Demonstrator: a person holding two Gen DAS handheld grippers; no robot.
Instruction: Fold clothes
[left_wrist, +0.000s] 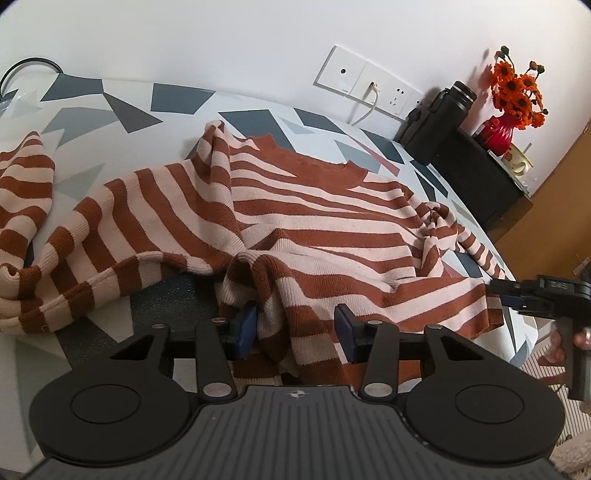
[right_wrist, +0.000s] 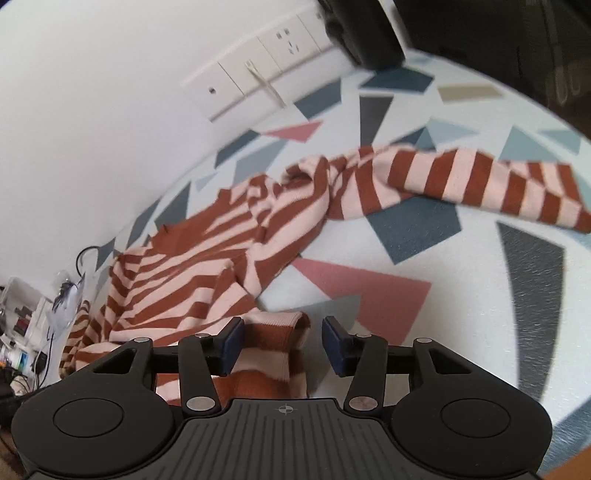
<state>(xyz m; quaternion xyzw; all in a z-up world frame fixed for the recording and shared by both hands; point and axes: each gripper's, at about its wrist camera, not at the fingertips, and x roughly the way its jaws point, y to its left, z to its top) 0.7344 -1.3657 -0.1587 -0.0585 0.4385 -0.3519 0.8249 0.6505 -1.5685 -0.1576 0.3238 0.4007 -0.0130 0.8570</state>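
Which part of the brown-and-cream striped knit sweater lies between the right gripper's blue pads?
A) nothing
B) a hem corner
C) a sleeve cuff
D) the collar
B: in the right wrist view a corner of the ribbed hem of the striped sweater lies between the right gripper's spread pads, with a gap at the right-hand pad.

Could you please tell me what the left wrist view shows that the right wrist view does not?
Only the left wrist view shows the red vase of orange flowers, the black cylindrical flask and the right claw from outside, at the sweater's hem. Only the right wrist view shows the striped sleeve lying stretched out and the cluttered white shelf. Both show the brown-and-cream striped knit sweater, the geometric-patterned bed cover and the white wall sockets. Hem fabric lies between each claw's open jaws.
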